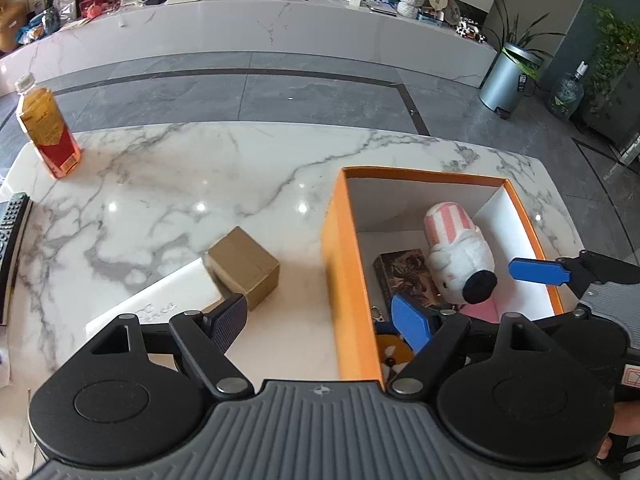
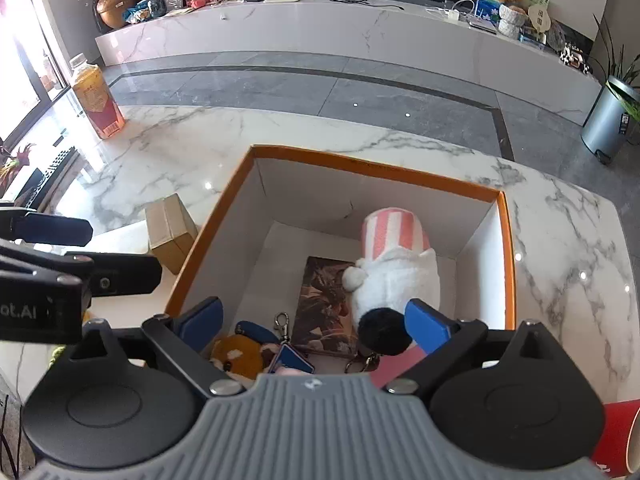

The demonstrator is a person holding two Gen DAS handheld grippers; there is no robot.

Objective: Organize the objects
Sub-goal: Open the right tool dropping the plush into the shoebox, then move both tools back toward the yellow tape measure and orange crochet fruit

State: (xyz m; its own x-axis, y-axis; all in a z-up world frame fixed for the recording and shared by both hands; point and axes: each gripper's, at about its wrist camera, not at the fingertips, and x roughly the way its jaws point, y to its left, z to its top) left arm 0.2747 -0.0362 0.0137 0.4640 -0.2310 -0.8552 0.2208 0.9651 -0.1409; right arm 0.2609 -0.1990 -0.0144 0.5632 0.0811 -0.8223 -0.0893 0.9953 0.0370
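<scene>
Marble table carries an open orange box, white inside. In the box: a white plush dog with pink-striped hat lying partly on a dark illustrated book; a brown plush toy and keyring clips at the near wall. Outside, left of the box: a small cardboard carton on a white flat box; an orange drink bottle at the far corner. Left gripper straddles the box's left wall, jaws wide, holding nothing. Right gripper hangs over the box, jaws wide, empty.
</scene>
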